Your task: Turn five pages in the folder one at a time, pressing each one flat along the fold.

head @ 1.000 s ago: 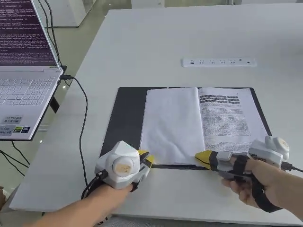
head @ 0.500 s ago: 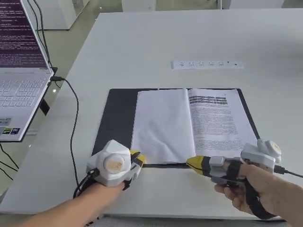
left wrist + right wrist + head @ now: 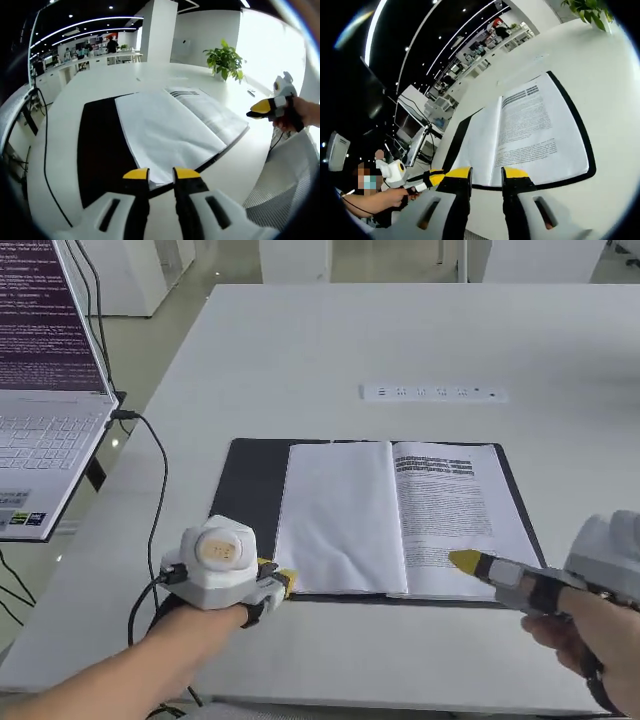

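Hard to see: in the head view the left gripper (image 3: pixel 278 582) hides most of its yellow tips behind its own white body. It also covers the near left corner of the folder (image 3: pixel 250 490).
Cut off: the right gripper (image 3: pixel 465 561) and the hand (image 3: pixel 590 640) that holds it run off the right edge of the head view. The laptop (image 3: pixel 40 390) runs off the left edge.
Too small to read: the black print on the printed page (image 3: pixel 450 505).
Folder: it lies open and flat on the table (image 3: pixel 300 340). A blank page (image 3: pixel 340 515) is on the left and the printed page is on the right. The black cover shows as a wide strip left of the blank page.
Left gripper: in the left gripper view its 2 jaws have a small gap between them and hold nothing. The tips sit just beside the near edge of the folder, by the near left corner of the blank page. I cannot tell if they touch it.
Right gripper: in the right gripper view its 2 jaws also have a small gap and hold nothing. They point at the near edge of the folder, close to the fold. In the head view the yellow tip is over the low part of the printed page. I cannot tell if it touches the paper.
The 2 grippers: they are well apart, 1 on each side of the fold.
Other things: a white power strip (image 3: pixel 433 393) lies past the far edge of the folder, apart from it. A black cable (image 3: pixel 158 490) runs from the laptop toward the left arm.
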The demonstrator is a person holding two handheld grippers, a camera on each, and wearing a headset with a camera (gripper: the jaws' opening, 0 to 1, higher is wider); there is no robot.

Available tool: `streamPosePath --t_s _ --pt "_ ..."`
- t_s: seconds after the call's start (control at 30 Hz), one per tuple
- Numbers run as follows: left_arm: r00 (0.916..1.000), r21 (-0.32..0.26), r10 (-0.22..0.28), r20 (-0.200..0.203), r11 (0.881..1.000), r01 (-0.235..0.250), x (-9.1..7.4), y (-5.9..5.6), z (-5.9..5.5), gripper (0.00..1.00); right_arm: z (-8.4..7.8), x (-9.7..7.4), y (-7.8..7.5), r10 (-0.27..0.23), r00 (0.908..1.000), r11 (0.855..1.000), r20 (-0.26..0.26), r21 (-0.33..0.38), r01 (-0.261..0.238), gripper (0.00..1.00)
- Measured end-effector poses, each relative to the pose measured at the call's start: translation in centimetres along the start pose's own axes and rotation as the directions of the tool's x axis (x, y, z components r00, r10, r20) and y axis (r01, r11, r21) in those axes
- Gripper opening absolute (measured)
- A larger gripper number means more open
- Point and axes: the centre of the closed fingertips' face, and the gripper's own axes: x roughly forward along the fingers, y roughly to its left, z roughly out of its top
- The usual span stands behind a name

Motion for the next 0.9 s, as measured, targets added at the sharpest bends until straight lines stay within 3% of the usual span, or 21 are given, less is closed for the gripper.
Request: streamPosePath --t_s 0.13,0.3,0.5,0.6,0.8,0.9 --pt "0.9999 -0.001 0.001 0.016 1.0 -0.001 -2.1 -0.4 0.9 0.27 1.3 -2.5 0.1 -0.032 0.9972 0.995 0.067 -0.087 0.038 0.27" --pt "0.9979 -0.003 0.003 0.065 1.0 -0.002 -4.9 -1.0 2.4 0.36 2.5 -5.6 -0.2 -0.085 0.9894 0.971 0.118 -0.211 0.109 0.34" --pt "0.9941 0.013 0.009 0.108 1.0 -0.01 -7.6 -1.7 4.0 0.43 3.6 -8.6 -0.6 -0.101 0.9807 0.961 0.168 -0.239 0.14 0.36" --pt "0.9905 -0.012 0.017 0.137 1.0 -0.015 -8.7 -2.0 4.7 0.5 3.9 -9.5 -1.3 -0.115 0.9758 0.966 0.186 -0.21 0.154 0.37" --pt "0.9897 -0.021 0.032 0.14 0.999 -0.029 -10.2 -2.0 4.9 0.58 4.5 -11.2 -1.6 -0.124 0.9668 0.967 0.223 -0.192 0.168 0.41" --pt "0.9891 0.0 0.042 0.142 0.999 -0.042 -11.0 -2.1 5.1 0.6 5.1 -11.7 -1.2 -0.121 0.9612 0.967 0.248 -0.19 0.171 0.42"
